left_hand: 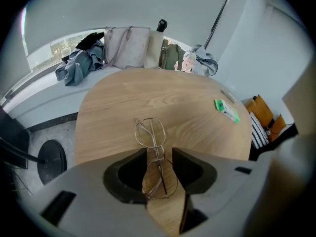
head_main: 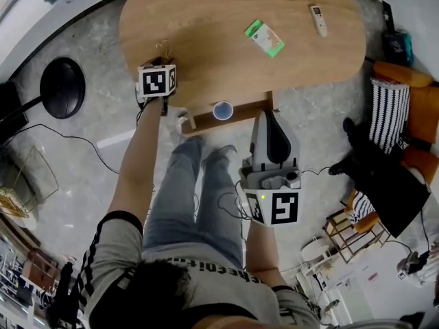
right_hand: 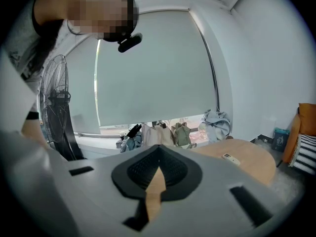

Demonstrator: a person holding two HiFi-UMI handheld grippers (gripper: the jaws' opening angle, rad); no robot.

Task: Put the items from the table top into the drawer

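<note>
Thin wire-framed glasses lie on the oval wooden table near its left front edge. My left gripper points steeply down over them, jaws open, with one lens and the bridge in the gap; the pads do not press on the frame. In the head view the left gripper covers most of the glasses. A green packet and a white remote lie further right. The drawer stands open under the front edge with a round blue-rimmed thing in it. My right gripper hangs before the drawer, shut and empty.
My legs are on the floor below the drawer. A black round lamp base stands at the left, and cables run over the floor. An orange sofa with a striped cushion and a black bag are at the right. Clothes are piled behind the table.
</note>
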